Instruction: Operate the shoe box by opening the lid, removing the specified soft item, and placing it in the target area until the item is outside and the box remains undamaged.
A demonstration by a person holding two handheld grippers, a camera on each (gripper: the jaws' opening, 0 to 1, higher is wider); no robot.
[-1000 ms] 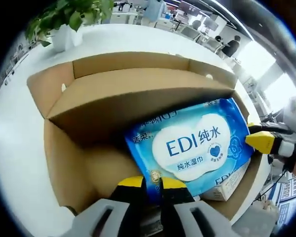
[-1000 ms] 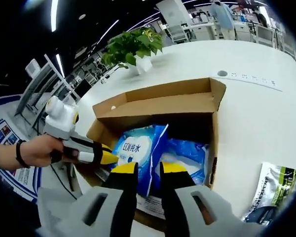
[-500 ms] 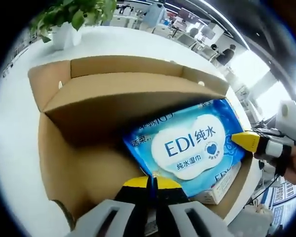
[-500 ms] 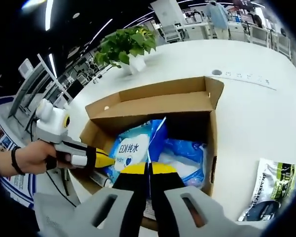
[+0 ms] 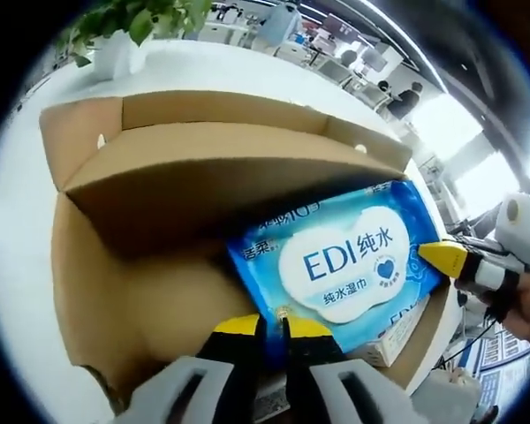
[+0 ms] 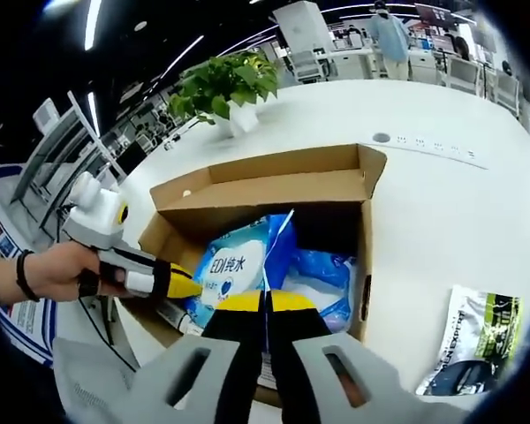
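Observation:
The open cardboard shoe box [image 5: 221,168] [image 6: 274,181] sits on a white table, its lid flap standing up. A blue wet-wipes pack [image 5: 349,261] [image 6: 238,261] printed "EDI" is raised on edge inside it. My left gripper [image 5: 274,329] pinches the pack's near corner, the jaws narrow with blue film between them. My right gripper [image 6: 265,302] is shut on the pack's upright edge. The right gripper's yellow tip [image 5: 443,258] touches the pack's right end in the left gripper view. A hand brings the left gripper [image 6: 178,283] in from the left in the right gripper view.
Another blue pack [image 6: 331,274] and a white carton [image 5: 397,322] lie lower in the box. A potted plant [image 6: 225,84] [image 5: 128,22] stands behind it. A black and green packet [image 6: 473,340] lies on the white table [image 6: 442,203] to the right.
The right jaws closed on the pack's edge and stay shut. The left jaws closed on the corner, then show a slightly wider gap now. The pack stands a little higher.

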